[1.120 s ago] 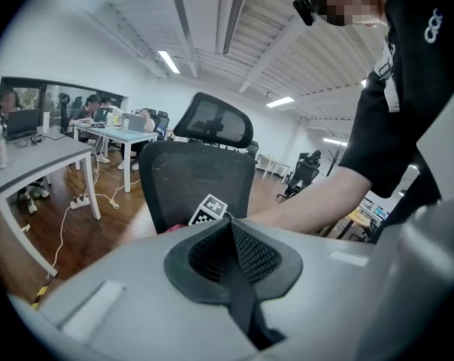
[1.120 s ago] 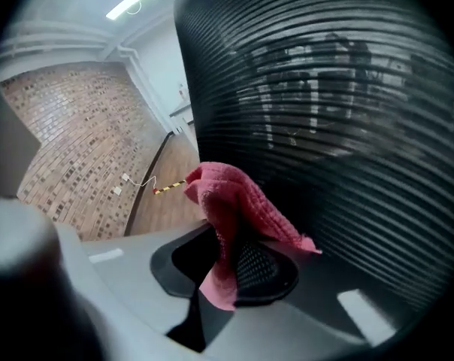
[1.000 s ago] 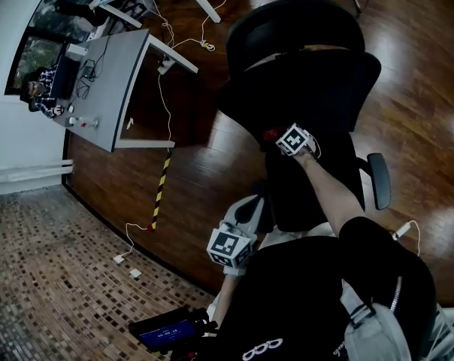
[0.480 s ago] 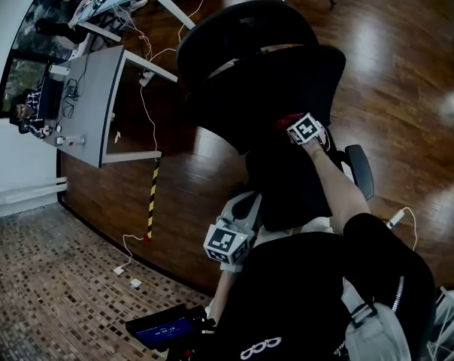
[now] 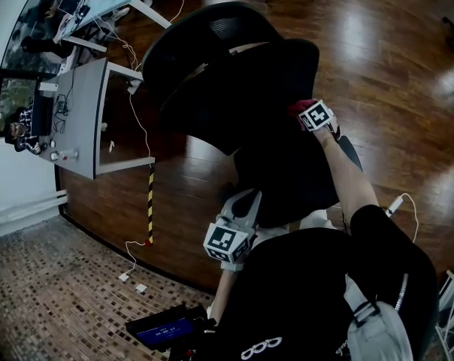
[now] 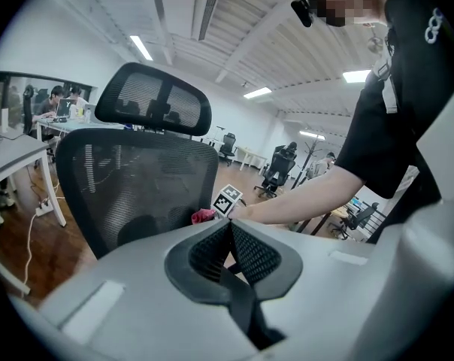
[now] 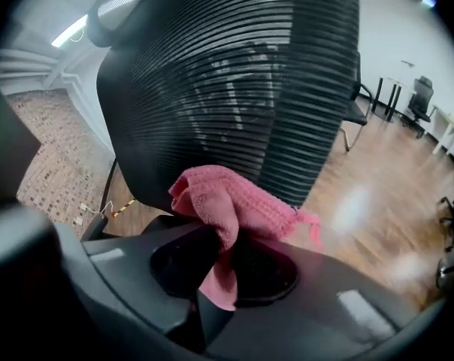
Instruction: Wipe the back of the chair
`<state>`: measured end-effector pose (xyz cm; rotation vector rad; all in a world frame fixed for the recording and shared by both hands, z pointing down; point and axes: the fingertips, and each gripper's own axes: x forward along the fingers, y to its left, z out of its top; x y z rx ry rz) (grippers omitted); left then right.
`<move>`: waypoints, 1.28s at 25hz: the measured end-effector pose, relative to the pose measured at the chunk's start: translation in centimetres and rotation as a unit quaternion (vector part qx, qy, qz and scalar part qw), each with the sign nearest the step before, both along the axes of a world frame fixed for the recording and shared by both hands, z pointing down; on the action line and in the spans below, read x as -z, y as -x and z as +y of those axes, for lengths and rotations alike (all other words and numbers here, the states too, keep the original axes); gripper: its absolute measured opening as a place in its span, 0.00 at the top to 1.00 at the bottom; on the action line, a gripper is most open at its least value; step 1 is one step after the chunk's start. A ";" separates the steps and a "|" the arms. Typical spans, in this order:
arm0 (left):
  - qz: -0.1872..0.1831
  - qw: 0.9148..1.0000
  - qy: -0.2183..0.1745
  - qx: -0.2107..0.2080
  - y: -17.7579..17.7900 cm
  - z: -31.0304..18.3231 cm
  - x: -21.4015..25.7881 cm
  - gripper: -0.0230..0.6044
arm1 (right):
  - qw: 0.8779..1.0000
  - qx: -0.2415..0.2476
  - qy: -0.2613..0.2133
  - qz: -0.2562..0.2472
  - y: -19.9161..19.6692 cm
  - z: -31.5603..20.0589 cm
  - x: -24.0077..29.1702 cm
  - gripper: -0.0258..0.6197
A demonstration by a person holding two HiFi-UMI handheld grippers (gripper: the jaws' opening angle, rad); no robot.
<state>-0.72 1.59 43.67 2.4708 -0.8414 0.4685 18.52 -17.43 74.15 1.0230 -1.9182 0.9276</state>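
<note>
The black mesh chair back [image 5: 234, 89] with its headrest [image 5: 204, 36] stands in front of me on the wood floor. My right gripper [image 5: 311, 113] is shut on a pink cloth [image 5: 301, 107], held against the back's lower right part. In the right gripper view the cloth [image 7: 227, 201] bunches between the jaws, close to the mesh [image 7: 234, 74]. My left gripper [image 5: 231, 239] hangs low by my body, apart from the chair. Its jaws [image 6: 228, 239] are shut with nothing in them. The left gripper view shows the chair back [image 6: 137, 186], the cloth [image 6: 203, 216] and the right gripper's marker cube [image 6: 227, 199].
A grey desk [image 5: 80, 119] with cables stands to the left, and a yellow-black strip [image 5: 148, 205] lies on the floor. Mosaic tiling [image 5: 54, 292] covers the lower left. A device with a blue screen [image 5: 163, 329] is by my waist. People sit at desks [image 6: 58, 104] far off.
My right gripper has slid the pink cloth rightward across the chair back towards its right edge. The head view shifted, so the chair shows further left. The left gripper stayed put.
</note>
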 end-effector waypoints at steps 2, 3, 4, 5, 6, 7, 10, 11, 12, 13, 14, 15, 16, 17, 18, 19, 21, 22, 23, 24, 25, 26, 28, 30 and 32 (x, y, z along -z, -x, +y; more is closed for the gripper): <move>0.002 1.000 0.004 -0.005 -0.6 0.1 -0.2 0.98 | 1.000 -0.009 0.001 0.001 -1.0 0.2 -0.2 0.88; 0.002 1.000 0.006 -0.007 -0.9 0.1 -0.3 0.98 | 1.000 -0.012 0.002 0.001 -1.4 0.3 -0.3 0.88; 0.003 1.000 0.009 -0.010 -1.2 0.1 -0.4 0.98 | 1.000 -0.014 0.004 0.001 -1.6 0.5 -0.6 0.88; 0.003 1.000 0.012 -0.012 -1.4 0.1 -0.5 0.98 | 1.000 -0.016 0.006 0.002 -1.7 0.7 -0.9 0.88; 0.004 1.000 0.015 -0.015 -1.7 0.1 -0.5 0.98 | 1.000 -0.018 0.009 0.003 -1.7 0.9 -1.2 0.88; 0.005 1.000 0.016 -0.019 -1.9 0.2 -0.6 0.98 | 1.000 -0.019 0.010 0.004 -1.7 1.0 -1.5 0.88; -0.001 0.999 0.033 -0.033 -2.6 0.4 -1.0 0.98 | 1.000 -0.018 0.014 0.009 -2.0 1.0 -2.4 0.88; -0.002 0.999 0.036 -0.037 -2.7 0.5 -1.2 0.98 | 1.000 -0.016 0.017 0.011 -2.0 1.2 -2.8 0.88; 0.001 0.999 0.033 -0.039 -2.7 0.6 -1.3 0.98 | 1.000 -0.015 0.021 0.014 -2.0 1.4 -3.1 0.88; 0.006 0.999 0.028 -0.038 -2.6 0.6 -1.4 0.98 | 0.999 -0.013 0.024 0.018 -2.0 1.6 -3.4 0.88; 0.010 0.999 0.024 -0.038 -2.5 0.5 -1.4 0.98 | 0.999 -0.013 0.026 0.022 -1.9 1.7 -3.6 0.88; 0.012 0.999 0.025 -0.037 -2.4 0.6 -1.4 0.98 | 0.999 -0.014 0.026 0.027 -1.9 1.7 -3.7 0.88; 0.014 0.999 0.028 -0.038 -2.3 0.7 -1.6 0.98 | 0.999 -0.015 0.025 0.032 -1.7 1.7 -3.7 0.88; 0.016 0.999 0.030 -0.040 -2.1 1.0 -1.8 0.98 | 0.999 -0.015 0.025 0.037 -1.5 1.7 -3.6 0.88; 0.018 0.998 0.032 -0.042 -1.9 1.2 -2.0 0.98 | 0.999 -0.014 0.024 0.041 -1.0 1.7 -3.5 0.88; 0.020 0.998 0.033 -0.044 -1.6 1.5 -2.3 0.98 | 0.999 -0.010 0.023 0.044 -0.5 1.8 -3.5 0.88; 0.022 0.998 0.036 -0.046 -0.9 1.9 -2.6 0.98 | 0.999 -0.005 0.020 0.046 0.9 2.0 -3.5 0.88; 0.023 0.998 0.037 -0.046 -0.5 2.1 -2.8 0.98 | 0.999 -0.002 0.019 0.045 1.7 2.1 -3.5 0.88; 0.024 0.998 0.037 -0.044 0.0 2.2 -3.0 0.98 | 0.999 0.002 0.017 0.041 2.6 2.2 -3.6 0.88; 0.024 0.998 0.036 -0.041 0.5 2.3 -3.2 0.98 | 0.999 0.008 0.014 0.036 3.6 2.3 -3.6 0.88; 0.023 0.998 0.035 -0.037 1.0 2.4 -3.3 0.98 | 0.999 0.016 0.012 0.032 4.9 2.4 -3.6 0.88; 0.023 0.999 0.033 -0.032 1.7 2.3 -3.4 0.98 | 0.999 0.025 0.009 0.029 6.2 2.5 -3.5 0.88; 0.021 0.999 0.030 -0.021 3.2 2.3 -3.4 0.98 | 0.999 0.045 0.000 0.024 9.3 2.4 -3.0 0.88; 0.020 0.999 0.028 -0.010 5.0 2.4 -3.5 0.98 | 0.998 0.061 -0.007 0.022 12.5 2.4 -2.6 0.88; 0.019 0.999 0.028 0.002 6.8 2.6 -3.6 0.98 | 0.997 0.071 -0.011 0.022 15.2 2.4 -2.4 0.88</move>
